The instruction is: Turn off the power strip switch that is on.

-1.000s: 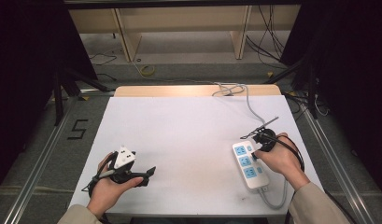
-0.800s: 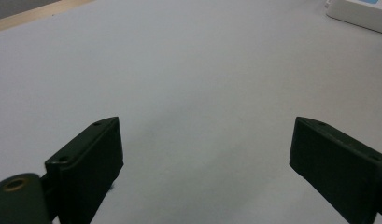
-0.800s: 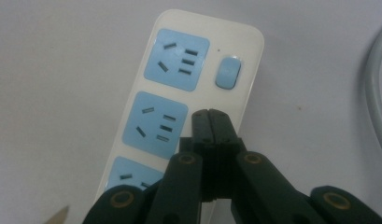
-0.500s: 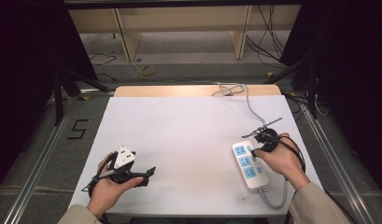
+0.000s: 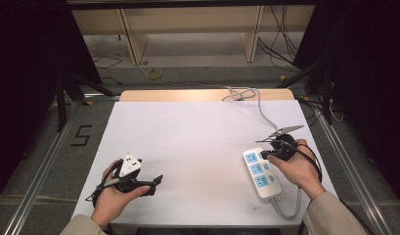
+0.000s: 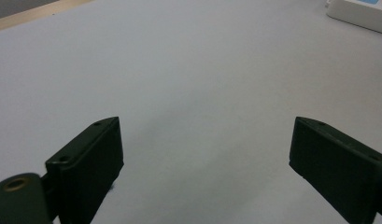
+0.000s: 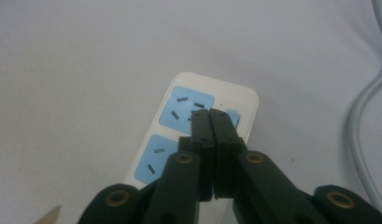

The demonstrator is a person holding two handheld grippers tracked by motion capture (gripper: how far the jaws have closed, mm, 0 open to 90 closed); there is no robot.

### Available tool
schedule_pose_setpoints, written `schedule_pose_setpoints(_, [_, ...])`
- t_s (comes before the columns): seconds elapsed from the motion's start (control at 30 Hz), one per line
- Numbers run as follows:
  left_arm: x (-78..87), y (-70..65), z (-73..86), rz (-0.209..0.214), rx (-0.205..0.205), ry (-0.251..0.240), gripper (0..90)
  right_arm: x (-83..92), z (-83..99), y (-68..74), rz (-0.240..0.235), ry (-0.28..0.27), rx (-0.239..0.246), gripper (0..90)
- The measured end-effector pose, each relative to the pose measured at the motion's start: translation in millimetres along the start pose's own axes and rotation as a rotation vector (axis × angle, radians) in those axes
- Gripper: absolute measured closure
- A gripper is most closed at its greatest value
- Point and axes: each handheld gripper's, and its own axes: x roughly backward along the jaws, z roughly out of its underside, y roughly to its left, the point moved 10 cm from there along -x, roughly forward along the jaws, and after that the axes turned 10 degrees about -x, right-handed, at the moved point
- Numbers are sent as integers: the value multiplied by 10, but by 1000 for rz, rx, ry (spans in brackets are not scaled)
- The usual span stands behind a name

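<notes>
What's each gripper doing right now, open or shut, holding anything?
Left gripper: open, empty, above the white table.
Right gripper: shut, empty, tips over the white, blue-socketed power strip.

Left hand-held gripper (image 6: pixel 205 154) gapes wide; right hand-held gripper (image 7: pixel 210 114) has jaws pressed together.

The power strip (image 5: pixel 260 172) is white with light blue socket panels, its cable (image 5: pixel 287 209) pale grey. The table (image 5: pixel 197 142) is plain white with a wooden far edge. Both grippers' jaws are black; screw heads look brass-coloured, perhaps.
</notes>
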Motion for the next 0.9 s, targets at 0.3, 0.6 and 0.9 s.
schedule_pose_setpoints(0.3, [1,-2,1,1,0,0,91,14,1,50,-45,-73,28,807])
schedule_pose_setpoints(0.6, [3,-6,5,1,6,-1,91,50,-40,186,-103,-168,68,654])
schedule_pose_setpoints(0.9, [-1,-13,11,5,5,4,91,118,5,248,-161,-247,72,516])
